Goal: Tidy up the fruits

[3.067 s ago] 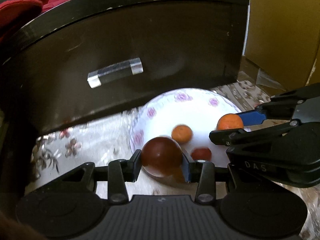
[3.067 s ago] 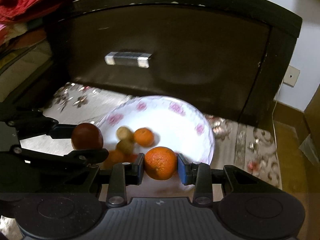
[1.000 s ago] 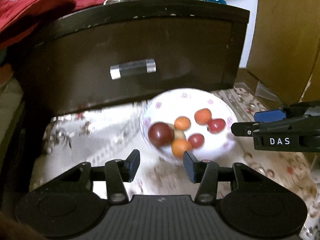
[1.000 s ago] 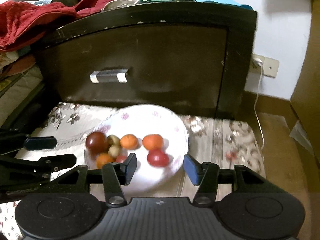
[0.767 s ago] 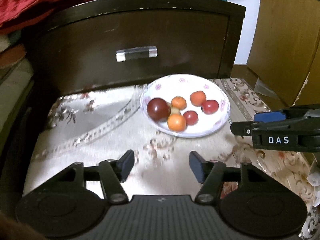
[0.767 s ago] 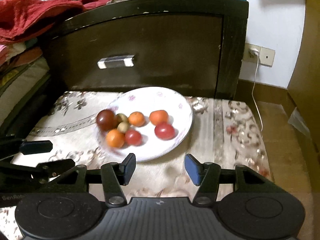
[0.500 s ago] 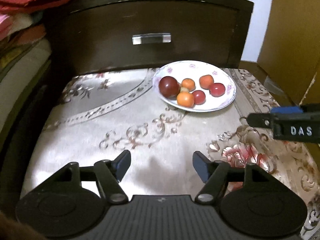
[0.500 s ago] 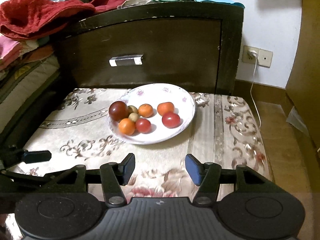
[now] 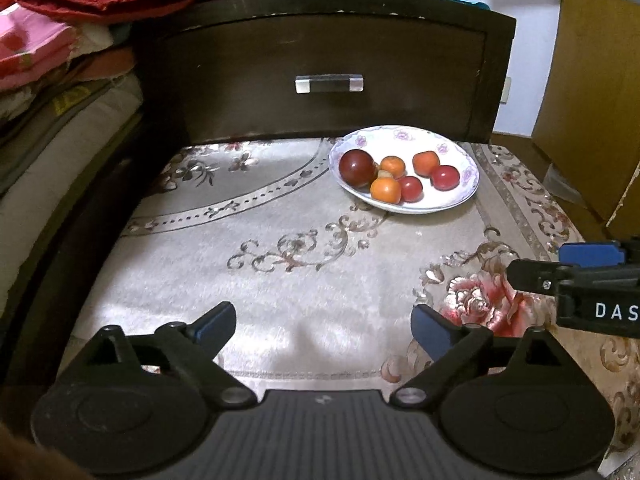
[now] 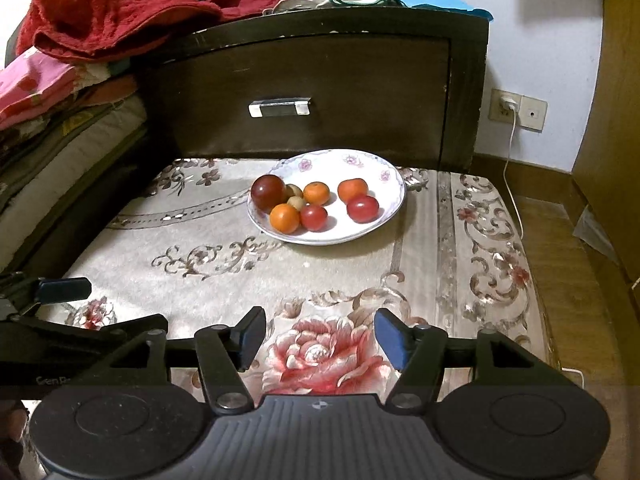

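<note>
Both claws empty and spread wide: left claw point(image 9: 323, 325) and right claw point(image 10: 319, 336) held low over the patterned cloth point(image 10: 224, 256), well apart from the plate point(image 10: 394, 194). Fruits gathered on that plate at the far end of the cloth, just in front of the dark drawer point(image 10: 304, 80): a big dark red fruit point(image 10: 269, 191), oranges such as one at the near rim point(image 10: 284, 218), and red tomatoes like one on the right point(image 10: 362, 208), with small brownish pieces tucked between.

Risks, as a guess: round fruit rolling off a shallow plate if nudged; plate sitting toward the cloth's far right part, so a careless bump could push it nearer the edge; soft cloth could bunch and tip the plate.

Readable writing: "DAS" on the right claw's side in the left view; a partial "Gen" on the left claw's arm in the right view, rest cut off.
</note>
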A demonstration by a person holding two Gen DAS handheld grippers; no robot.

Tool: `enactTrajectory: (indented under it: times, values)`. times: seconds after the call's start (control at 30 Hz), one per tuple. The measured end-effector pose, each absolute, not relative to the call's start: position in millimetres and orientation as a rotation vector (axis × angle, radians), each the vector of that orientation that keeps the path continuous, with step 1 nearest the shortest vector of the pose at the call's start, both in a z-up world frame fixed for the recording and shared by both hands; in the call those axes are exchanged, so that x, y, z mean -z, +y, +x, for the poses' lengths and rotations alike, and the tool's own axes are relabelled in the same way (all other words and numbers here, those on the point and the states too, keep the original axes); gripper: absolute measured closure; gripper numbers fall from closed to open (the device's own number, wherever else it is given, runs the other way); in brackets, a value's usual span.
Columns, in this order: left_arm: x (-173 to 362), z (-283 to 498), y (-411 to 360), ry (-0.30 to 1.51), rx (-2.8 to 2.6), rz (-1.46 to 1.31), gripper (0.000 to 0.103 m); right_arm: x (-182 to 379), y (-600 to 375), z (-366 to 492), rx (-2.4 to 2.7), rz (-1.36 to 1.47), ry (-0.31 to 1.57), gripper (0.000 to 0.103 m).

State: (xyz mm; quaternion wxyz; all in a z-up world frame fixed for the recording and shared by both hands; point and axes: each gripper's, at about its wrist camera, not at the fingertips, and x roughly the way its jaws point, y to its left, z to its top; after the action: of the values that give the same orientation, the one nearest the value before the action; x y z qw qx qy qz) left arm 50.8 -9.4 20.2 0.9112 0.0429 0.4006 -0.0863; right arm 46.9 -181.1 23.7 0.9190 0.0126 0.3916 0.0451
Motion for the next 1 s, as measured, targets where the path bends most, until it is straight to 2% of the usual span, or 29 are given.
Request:
enactTrajectory:
  times: [1.0]
  values:
    - [-7.6,45.0,-5.7,0.866,0.127,0.097,0.0,-6.1,-172.1,38.4,-0.095,0.002,0.873,0.041]
